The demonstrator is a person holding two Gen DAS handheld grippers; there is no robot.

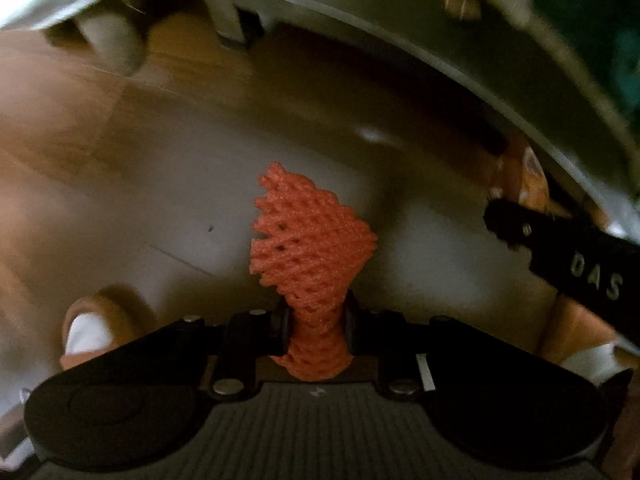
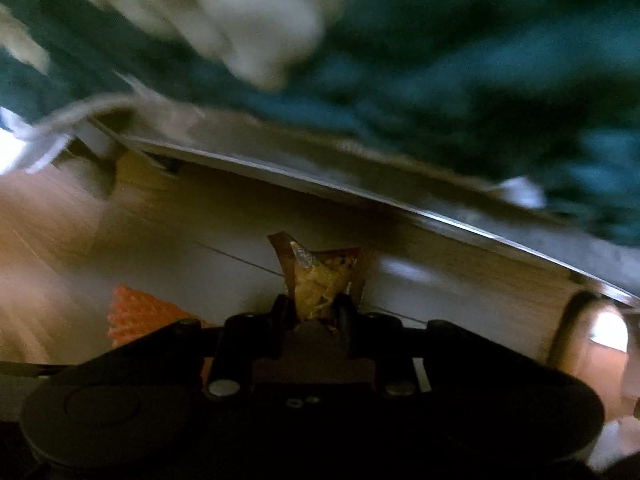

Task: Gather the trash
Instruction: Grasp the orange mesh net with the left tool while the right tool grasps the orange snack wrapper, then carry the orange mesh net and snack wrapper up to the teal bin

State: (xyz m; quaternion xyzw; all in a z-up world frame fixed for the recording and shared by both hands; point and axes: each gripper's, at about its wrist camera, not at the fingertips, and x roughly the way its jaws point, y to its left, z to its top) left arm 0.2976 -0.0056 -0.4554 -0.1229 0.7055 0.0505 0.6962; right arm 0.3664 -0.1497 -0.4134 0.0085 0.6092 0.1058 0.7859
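Note:
An orange foam net sleeve (image 1: 308, 240) hangs above the pale floor, pinched at its lower end in my left gripper (image 1: 316, 320), which is shut on it. My right gripper (image 2: 312, 308) is shut on a crumpled brown and yellow wrapper (image 2: 320, 276). The net (image 2: 136, 312) also shows low on the left in the right wrist view. At the right edge of the left wrist view a black finger (image 1: 560, 256) of my right gripper reaches in, with the brownish wrapper (image 1: 528, 176) at its tip. Both views are blurred.
A grey furniture frame edge (image 2: 360, 196) runs across above the floor, with a round leg (image 1: 108, 44) at the upper left. Teal fabric (image 2: 480, 80) and a pale cloth (image 2: 248, 20) lie on top. A rounded tan and white shape (image 1: 88, 332), perhaps a foot, sits beside my left gripper.

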